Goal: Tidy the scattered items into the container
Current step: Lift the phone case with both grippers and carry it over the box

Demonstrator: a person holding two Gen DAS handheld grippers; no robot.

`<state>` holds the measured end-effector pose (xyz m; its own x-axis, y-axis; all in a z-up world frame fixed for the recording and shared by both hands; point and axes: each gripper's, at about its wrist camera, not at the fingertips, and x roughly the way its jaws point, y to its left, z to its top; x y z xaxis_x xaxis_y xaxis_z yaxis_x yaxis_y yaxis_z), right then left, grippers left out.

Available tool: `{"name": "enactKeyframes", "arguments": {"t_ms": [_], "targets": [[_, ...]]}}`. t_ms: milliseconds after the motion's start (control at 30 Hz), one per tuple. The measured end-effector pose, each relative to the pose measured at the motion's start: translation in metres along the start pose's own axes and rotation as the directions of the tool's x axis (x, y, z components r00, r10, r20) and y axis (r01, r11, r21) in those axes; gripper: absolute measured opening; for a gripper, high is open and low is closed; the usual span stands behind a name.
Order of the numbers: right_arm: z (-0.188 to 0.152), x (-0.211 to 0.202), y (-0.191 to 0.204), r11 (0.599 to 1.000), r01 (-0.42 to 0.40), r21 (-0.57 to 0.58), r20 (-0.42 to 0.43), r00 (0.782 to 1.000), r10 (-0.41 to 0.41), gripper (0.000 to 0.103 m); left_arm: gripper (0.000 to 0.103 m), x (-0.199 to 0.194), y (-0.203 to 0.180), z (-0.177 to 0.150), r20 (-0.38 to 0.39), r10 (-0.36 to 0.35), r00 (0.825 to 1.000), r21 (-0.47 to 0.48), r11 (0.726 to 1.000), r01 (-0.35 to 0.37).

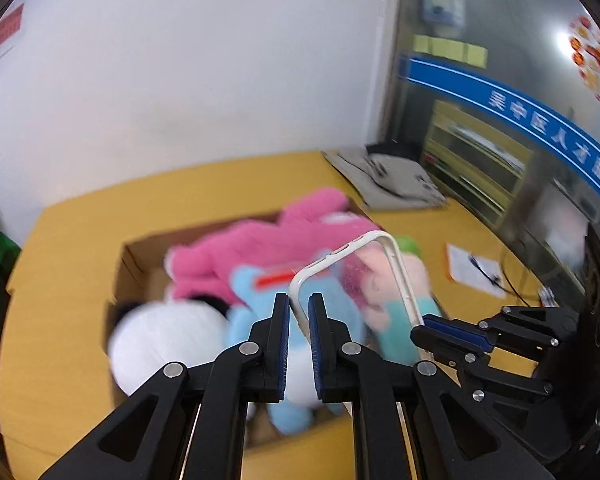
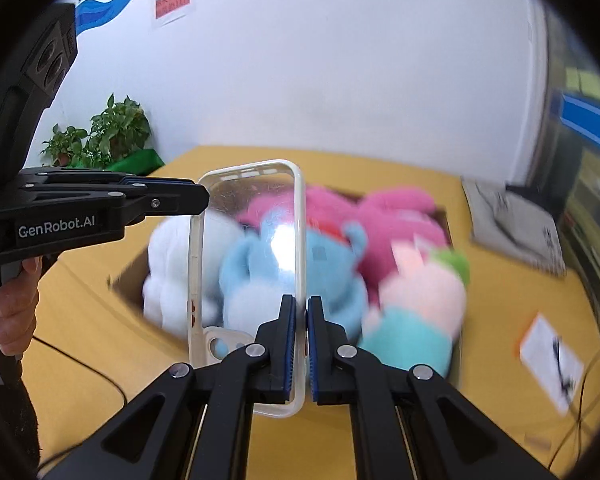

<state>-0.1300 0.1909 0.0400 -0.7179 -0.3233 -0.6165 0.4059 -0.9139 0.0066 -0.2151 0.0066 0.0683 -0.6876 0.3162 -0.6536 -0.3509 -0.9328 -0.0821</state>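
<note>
A clear phone case with a white rim (image 1: 396,276) (image 2: 252,240) is held in the air above an open cardboard box (image 1: 140,256) (image 2: 128,284) on the yellow table. My left gripper (image 1: 299,304) is shut on one edge of the case. My right gripper (image 2: 302,308) is shut on the opposite long edge. The box holds plush toys: a pink one (image 1: 268,240) (image 2: 400,220), a blue one (image 1: 332,312) (image 2: 260,276), a white one (image 1: 164,340) (image 2: 168,280) and a pale pink and teal one (image 2: 416,312).
A folded grey cloth (image 1: 392,180) (image 2: 512,224) lies at the table's far right. A paper with a pen (image 1: 476,272) (image 2: 552,364) and black cables lie at the right. Potted plants (image 2: 100,136) stand at the left by the white wall.
</note>
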Motion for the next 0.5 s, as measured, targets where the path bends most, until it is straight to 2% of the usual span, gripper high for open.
{"name": "enactKeyframes", "arguments": {"t_ms": [100, 267, 400, 500], "targets": [[0.029, 0.022, -0.005, 1.000, -0.009, 0.002, 0.002, 1.000, 0.009, 0.005, 0.009, 0.026, 0.023, 0.028, -0.010, 0.006, 1.000, -0.023, 1.000, -0.007], [0.062, 0.080, -0.021, 0.999, -0.032, 0.042, -0.046, 0.998, 0.034, 0.005, 0.008, 0.092, 0.058, 0.054, -0.081, 0.038, 0.996, -0.075, 0.996, -0.044], [0.077, 0.135, -0.025, 0.999, 0.004, 0.042, -0.121, 0.993, 0.002, 0.005, 0.008, 0.151, 0.087, 0.053, -0.169, 0.021, 0.985, -0.148, 0.988, -0.046], [0.073, 0.165, -0.032, 0.998, 0.016, 0.061, -0.182, 0.983, -0.005, 0.005, 0.008, 0.178, 0.098, 0.040, -0.223, -0.011, 0.975, -0.195, 0.980, -0.033]]}}
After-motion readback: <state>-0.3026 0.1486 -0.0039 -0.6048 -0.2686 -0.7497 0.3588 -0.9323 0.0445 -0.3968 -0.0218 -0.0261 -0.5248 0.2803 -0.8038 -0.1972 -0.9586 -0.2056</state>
